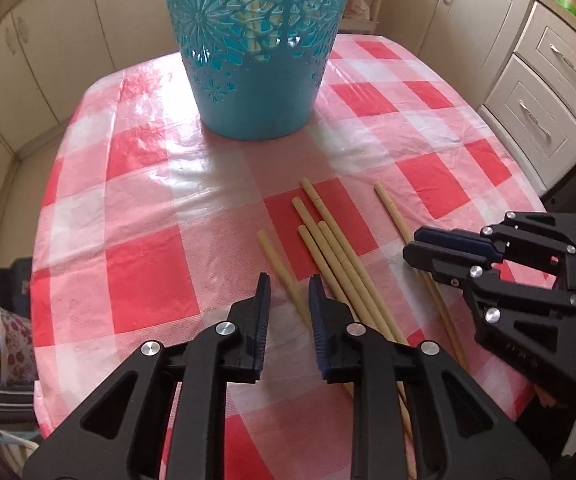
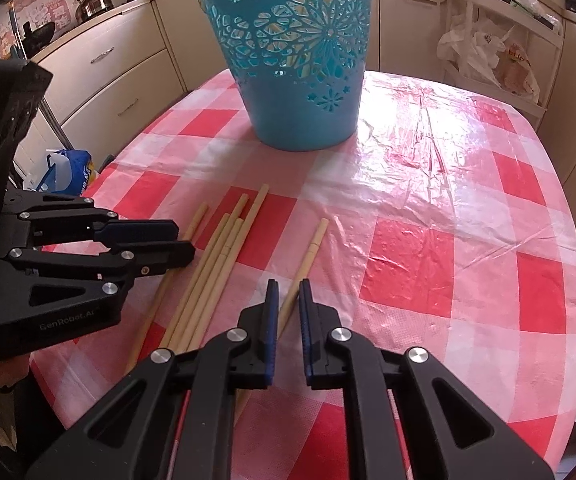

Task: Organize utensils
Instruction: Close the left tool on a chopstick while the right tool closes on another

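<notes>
Fingers (image 1: 263,312) on the left gripper (image 1: 287,300) sit apart around one loose chopstick (image 1: 284,276), right gripper (image 2: 287,300) pinches another chopstick (image 2: 308,256), rest by the blue basket (image 1: 254,52).

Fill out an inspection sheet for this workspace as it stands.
Surface: table under a red and white checked plastic cloth, shiny and wrinkled.
Job's things: blue cut-out basket standing upright at the far side, with pale sticks showing through its holes; five chopsticks lying close together on the cloth; lone chopstick apart to their right.
Clutter: nothing seen on the table.
Grippers: left claw open, astride the leftmost chopstick; right claw nearly closed, over the lone chopstick; grip not confirmed.
Cables: nothing seen.
Surroundings: cream cabinets, kettle on the counter, plastic bags on a rack.
</notes>
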Demonstrator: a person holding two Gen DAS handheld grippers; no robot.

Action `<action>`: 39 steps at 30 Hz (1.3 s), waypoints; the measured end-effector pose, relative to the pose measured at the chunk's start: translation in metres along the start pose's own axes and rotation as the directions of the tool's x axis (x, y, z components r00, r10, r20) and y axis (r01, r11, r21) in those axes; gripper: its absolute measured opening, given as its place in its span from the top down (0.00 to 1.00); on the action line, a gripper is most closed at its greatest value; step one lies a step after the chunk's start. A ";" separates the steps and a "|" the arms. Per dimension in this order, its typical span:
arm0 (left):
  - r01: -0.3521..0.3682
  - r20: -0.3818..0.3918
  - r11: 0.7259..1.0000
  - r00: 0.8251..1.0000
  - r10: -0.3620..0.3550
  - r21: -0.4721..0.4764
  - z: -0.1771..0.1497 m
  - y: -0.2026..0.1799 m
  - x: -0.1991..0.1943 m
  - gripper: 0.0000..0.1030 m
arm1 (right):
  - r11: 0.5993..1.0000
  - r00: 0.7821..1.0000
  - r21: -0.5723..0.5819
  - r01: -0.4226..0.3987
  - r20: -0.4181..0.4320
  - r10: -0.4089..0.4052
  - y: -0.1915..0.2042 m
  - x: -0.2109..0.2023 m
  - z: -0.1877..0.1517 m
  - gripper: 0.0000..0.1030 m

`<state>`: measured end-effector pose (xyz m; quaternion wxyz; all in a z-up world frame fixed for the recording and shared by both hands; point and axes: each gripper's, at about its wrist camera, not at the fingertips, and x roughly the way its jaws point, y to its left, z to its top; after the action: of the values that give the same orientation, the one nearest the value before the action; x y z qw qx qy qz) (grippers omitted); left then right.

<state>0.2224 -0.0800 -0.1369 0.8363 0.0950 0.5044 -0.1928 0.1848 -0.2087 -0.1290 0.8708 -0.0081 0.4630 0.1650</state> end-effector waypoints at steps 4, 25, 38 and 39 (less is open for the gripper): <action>0.020 0.010 0.996 1.000 -0.021 0.091 -0.003 -0.012 -0.002 0.92 | 0.999 1.000 -0.041 -0.003 -0.025 0.002 0.003 -0.001 0.000 0.91; -0.019 0.004 0.995 1.000 0.018 0.094 -0.017 -0.008 -0.014 0.95 | 0.993 0.995 0.092 -0.070 -0.071 0.077 -0.011 -0.008 -0.009 0.94; -0.053 0.095 0.999 0.994 0.053 -0.003 -0.026 -0.003 -0.033 0.95 | 0.972 0.993 0.203 -0.116 0.004 0.118 -0.011 -0.024 -0.018 0.94; -0.056 0.105 0.998 0.993 0.056 -0.007 -0.026 -0.002 -0.036 0.95 | 0.967 0.991 0.217 -0.134 0.023 0.132 -0.012 -0.027 -0.018 0.94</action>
<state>0.1858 -0.0641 -0.1174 0.8670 0.0974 0.4570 -0.1730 0.1598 -0.2310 -0.1188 0.8554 0.1193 0.4741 0.1710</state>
